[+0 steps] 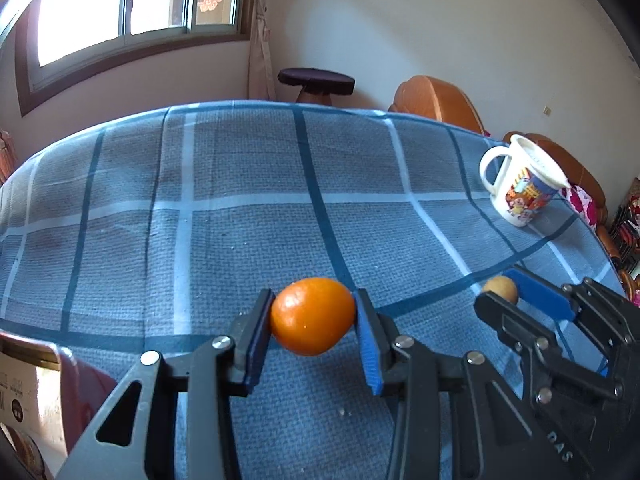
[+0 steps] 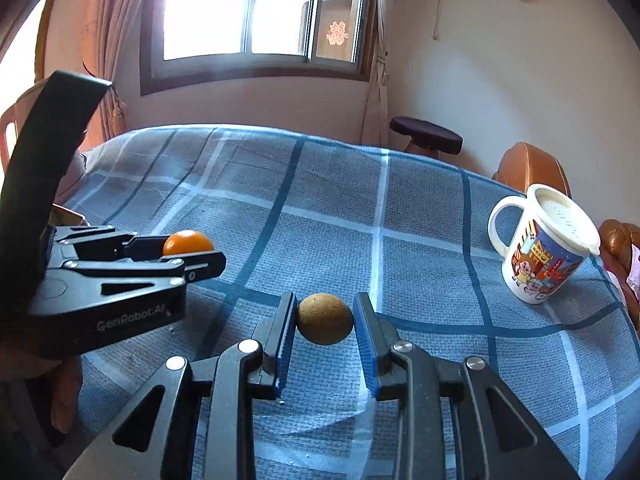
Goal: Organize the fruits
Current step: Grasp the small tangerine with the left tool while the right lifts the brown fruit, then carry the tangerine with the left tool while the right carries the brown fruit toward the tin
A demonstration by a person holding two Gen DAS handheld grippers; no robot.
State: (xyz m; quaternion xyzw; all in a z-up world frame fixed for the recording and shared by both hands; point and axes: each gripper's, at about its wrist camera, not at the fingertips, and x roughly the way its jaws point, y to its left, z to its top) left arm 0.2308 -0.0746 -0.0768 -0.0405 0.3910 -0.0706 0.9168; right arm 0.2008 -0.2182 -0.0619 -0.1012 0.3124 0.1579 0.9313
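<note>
My left gripper (image 1: 314, 316) is shut on an orange (image 1: 313, 315) and holds it above the blue plaid tablecloth (image 1: 240, 208). It also shows in the right wrist view (image 2: 188, 250) at the left, with the orange (image 2: 187, 242) between its fingers. My right gripper (image 2: 325, 320) is shut on a small round brown fruit (image 2: 325, 319) just above the cloth. In the left wrist view the right gripper (image 1: 506, 286) is at the lower right with the brown fruit (image 1: 500, 288) between its fingers.
A white cartoon mug with a lid (image 2: 540, 242) stands at the table's right side, also seen in the left wrist view (image 1: 520, 184). A box and a dark red thing (image 1: 36, 380) sit at the near left. Wooden chairs (image 1: 436, 104) and a dark stool (image 1: 316, 82) stand beyond the table.
</note>
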